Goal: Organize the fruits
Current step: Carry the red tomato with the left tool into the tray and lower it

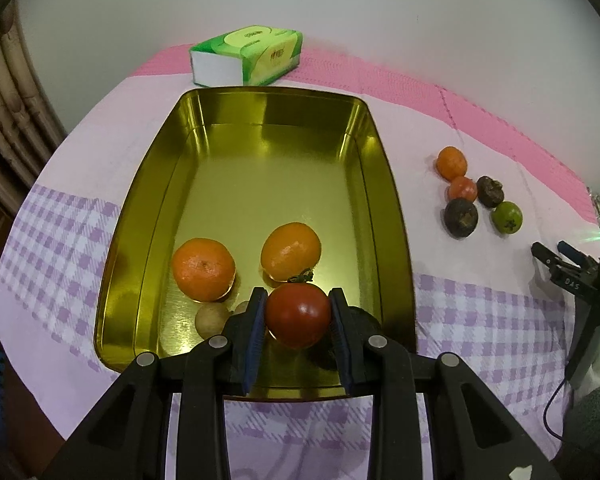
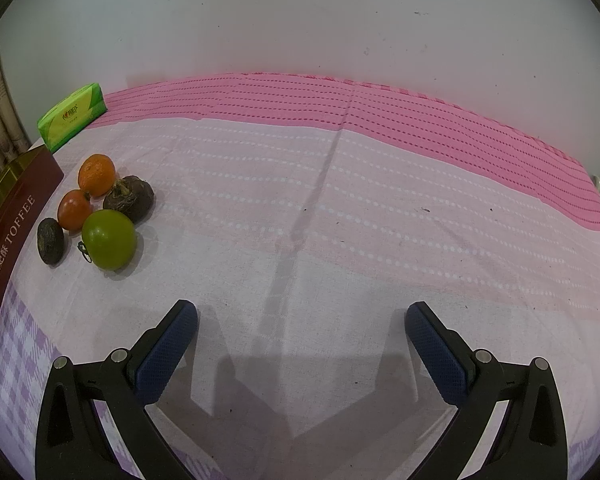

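Round red tomato (image 1: 298, 314) clamped in left gripper (image 1: 298, 300), held above near end of shiny gold metal tray (image 1: 384, 184), beside two oranges (image 1: 203, 269); right gripper (image 2: 300, 316) released, empty.

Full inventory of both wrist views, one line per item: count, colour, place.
tin tray: 1, gold inside, dark red outside, on the cloth left of the loose fruit
oranges in tray: 2, orange, near end of tray
small round fruit: 1 clear, tan, in tray behind the left finger
red tomato: 1, clamped above tray's near end
loose fruit pile: 5, one orange, one orange-red, two dark brown, one green, on cloth right of tray
tissue pack: 1, green and white, beyond tray
tablecloth: 1, pink, white and purple check
left gripper: 1, black, blue pads, shut on tomato
right gripper: 1, black, blue pads, open, empty, over bare cloth
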Motion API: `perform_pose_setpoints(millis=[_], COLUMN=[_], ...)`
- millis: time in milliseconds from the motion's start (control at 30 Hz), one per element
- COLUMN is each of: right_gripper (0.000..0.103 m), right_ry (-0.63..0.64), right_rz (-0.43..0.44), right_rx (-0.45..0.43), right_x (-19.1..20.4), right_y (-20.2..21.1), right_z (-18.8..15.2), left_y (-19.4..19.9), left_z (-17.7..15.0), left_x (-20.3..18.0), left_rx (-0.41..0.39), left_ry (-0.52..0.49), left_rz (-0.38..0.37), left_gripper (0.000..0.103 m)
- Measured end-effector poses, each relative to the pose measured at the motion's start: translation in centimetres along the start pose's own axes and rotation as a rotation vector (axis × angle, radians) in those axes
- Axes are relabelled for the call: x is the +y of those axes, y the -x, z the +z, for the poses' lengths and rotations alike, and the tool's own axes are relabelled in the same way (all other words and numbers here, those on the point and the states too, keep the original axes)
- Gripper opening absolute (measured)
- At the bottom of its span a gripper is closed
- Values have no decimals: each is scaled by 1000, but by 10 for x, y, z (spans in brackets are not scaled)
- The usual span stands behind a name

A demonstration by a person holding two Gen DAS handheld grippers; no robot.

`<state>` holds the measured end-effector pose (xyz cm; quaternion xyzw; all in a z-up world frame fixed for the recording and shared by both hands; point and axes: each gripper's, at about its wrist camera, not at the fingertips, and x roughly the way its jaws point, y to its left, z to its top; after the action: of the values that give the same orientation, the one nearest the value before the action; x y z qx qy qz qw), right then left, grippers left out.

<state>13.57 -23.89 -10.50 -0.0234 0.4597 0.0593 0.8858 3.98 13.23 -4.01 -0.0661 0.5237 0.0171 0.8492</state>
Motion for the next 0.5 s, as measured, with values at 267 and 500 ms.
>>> perform_pose_setpoints(millis=[267,500], right_gripper=[103,103], right_ry=[0,-1], right_rz=[0,0], right_rx=[0,0], right_x=[0,0], right_y=[0,0], right_z=[0,0], left_y=[-8,-8], left_z=[-2,-3], left_x=[-3,-8], left_rx=[8,-2], left_ry=[-22,-51], left_rz=[25,58], left_gripper=[27,27])
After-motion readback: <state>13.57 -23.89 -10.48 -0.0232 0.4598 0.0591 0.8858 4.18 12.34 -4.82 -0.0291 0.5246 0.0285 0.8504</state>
